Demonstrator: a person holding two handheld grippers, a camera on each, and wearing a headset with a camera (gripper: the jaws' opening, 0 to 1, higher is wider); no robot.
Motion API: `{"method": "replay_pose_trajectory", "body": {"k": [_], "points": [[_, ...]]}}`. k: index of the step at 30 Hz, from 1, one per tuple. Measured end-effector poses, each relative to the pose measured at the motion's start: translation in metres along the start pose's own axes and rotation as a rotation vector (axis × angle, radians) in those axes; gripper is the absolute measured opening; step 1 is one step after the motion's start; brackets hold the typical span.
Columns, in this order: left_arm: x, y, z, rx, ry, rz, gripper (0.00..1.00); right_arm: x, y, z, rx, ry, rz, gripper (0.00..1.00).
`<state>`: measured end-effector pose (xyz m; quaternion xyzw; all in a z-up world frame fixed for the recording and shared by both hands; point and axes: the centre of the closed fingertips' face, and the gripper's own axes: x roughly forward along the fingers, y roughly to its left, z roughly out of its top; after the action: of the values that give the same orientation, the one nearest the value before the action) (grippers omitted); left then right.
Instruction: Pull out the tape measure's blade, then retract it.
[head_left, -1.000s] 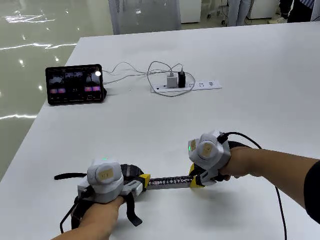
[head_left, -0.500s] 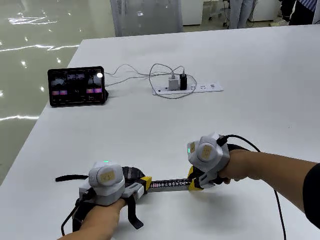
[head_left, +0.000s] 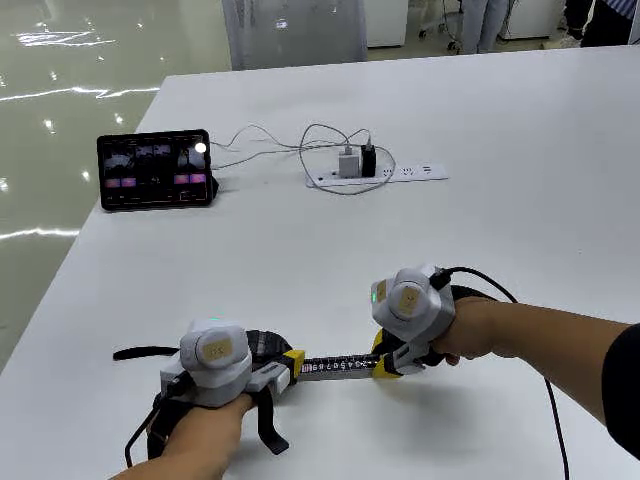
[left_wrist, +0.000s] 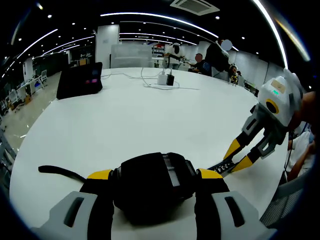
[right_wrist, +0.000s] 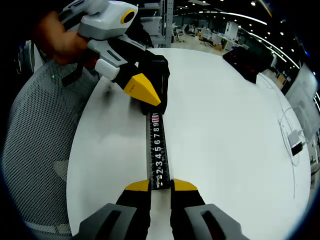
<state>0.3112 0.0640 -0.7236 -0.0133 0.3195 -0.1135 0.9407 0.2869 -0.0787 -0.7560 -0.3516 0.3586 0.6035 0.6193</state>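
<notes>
Tape measure (head_left: 262, 346), lower left of the head view, resting on the white desk (head_left: 480, 180). The left gripper (head_left: 284, 368) has its jaws clamped on the black case, anchoring it against the pull. The right gripper (head_left: 384, 364), lower centre, pinches the blade (head_left: 338, 366) near its tip, jaws closed on it, so the short exposed length stays taut and level. Compared with one second ago, the right gripper sits slightly nearer the case and the exposed blade looks a little shorter, which suggests retraction is under way.
</notes>
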Motion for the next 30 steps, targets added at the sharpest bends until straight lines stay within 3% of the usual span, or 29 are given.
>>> {"method": "replay_pose_trajectory", "body": {"k": [30], "points": [[-0.001, 0.0, 0.0, -0.008, 0.001, -0.003, 0.61, 0.01, 0.0, 0.017, 0.047, -0.04, -0.011, 0.11]]}}
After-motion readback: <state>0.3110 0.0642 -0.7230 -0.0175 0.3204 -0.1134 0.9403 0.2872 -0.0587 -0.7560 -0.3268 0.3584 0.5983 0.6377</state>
